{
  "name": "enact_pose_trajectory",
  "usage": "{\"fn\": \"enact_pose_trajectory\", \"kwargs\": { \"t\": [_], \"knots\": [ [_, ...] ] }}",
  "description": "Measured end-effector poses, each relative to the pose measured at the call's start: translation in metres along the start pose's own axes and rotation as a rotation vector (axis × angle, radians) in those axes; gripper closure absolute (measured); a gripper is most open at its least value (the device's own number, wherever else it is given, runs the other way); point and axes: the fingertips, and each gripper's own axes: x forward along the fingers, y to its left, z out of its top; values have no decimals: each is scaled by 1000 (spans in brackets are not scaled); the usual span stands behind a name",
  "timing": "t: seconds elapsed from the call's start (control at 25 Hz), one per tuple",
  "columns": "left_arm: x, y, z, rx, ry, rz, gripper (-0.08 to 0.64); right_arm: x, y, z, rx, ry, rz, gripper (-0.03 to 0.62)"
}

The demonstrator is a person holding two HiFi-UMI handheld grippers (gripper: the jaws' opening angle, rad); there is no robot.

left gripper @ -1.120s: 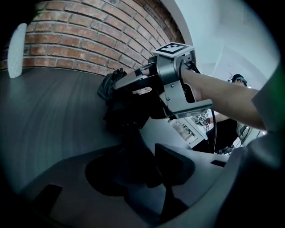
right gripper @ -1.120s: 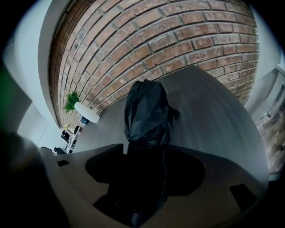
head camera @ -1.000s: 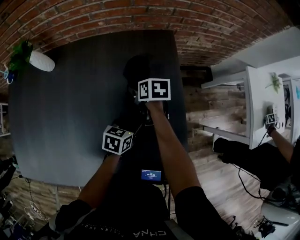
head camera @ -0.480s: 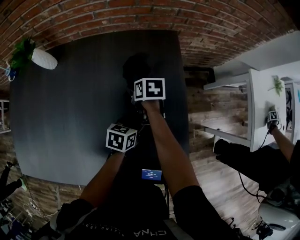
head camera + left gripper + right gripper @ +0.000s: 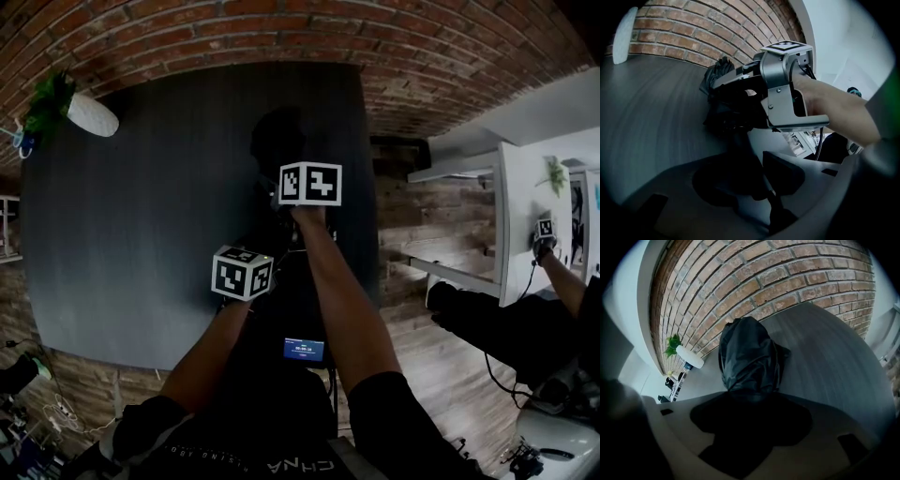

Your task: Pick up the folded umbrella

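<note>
Hardly anything moves: left hand-held gripper (image 5: 757,180) and right hand-held gripper (image 5: 750,427) stay clamped on the black folded umbrella (image 5: 747,357); lift seemingly not begun.

One folded umbrella (image 5: 274,141) and one dark table (image 5: 122,234). Two grippers: the left gripper (image 5: 757,180) and the right gripper (image 5: 750,418). At the upper left, one white pot (image 5: 92,116) with what may be a single plant (image 5: 47,98). One other person (image 5: 565,279) at the far right. One small screen (image 5: 302,349) at lower centre.
</note>
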Motion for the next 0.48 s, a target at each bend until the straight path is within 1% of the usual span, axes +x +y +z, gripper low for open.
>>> {"fn": "enact_pose_trajectory", "kwargs": {
  "t": [0.2,0.48],
  "knots": [
    [-2,2,-1,21,12,1,376,-5,-3,1,41,-27,6,330],
    [-7,4,-4,22,17,-15,379,-10,-3,-2,73,-61,19,330]
  ]
}}
